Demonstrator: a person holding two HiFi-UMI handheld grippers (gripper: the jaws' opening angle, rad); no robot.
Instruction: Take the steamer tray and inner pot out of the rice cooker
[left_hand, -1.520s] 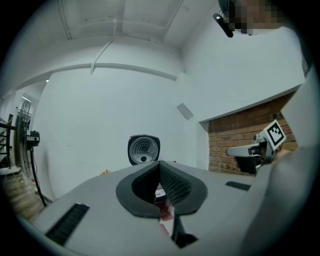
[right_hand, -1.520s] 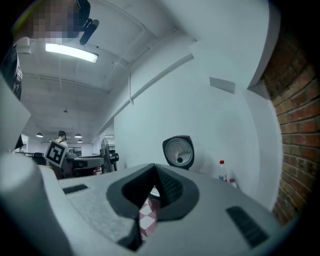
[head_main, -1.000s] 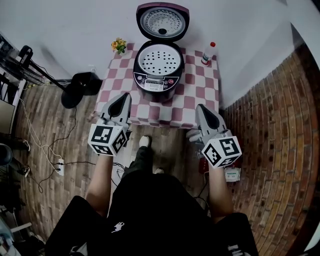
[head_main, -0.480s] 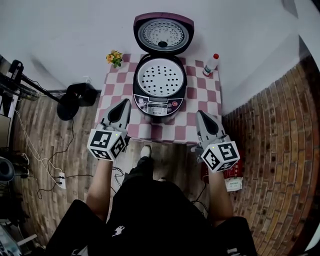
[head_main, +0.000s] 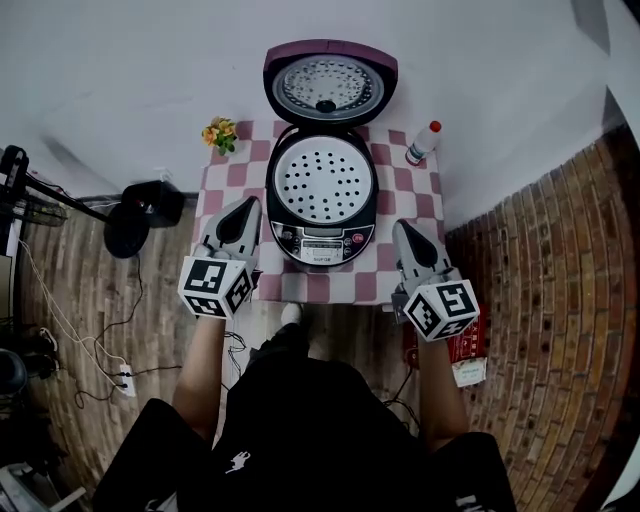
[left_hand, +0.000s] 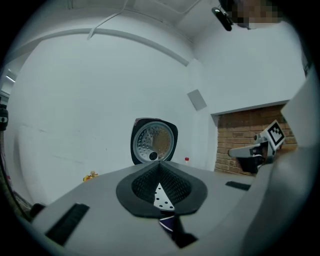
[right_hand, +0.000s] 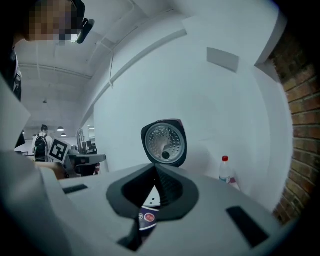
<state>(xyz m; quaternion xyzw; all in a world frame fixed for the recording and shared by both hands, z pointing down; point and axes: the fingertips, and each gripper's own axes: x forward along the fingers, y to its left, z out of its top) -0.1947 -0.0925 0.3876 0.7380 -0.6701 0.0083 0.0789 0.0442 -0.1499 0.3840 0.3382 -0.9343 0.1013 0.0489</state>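
Centrally, the checkered table (head_main: 402, 182) bears the open rice cooker (head_main: 322, 210), between and just ahead of both claws. The steamer tray (head_main: 323, 183) sits in its mouth, hiding the inner pot. Left gripper (head_main: 243, 207) and right gripper (head_main: 405, 232): jaws fully closed, empty. Advice: part the jaws, pinch opposite tray rims, lift level.

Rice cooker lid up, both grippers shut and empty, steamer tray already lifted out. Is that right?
Not quite. The head view shows the steamer tray sitting in the rice cooker, not yet lifted out. The lid is up, and the left gripper and right gripper are shut and empty.
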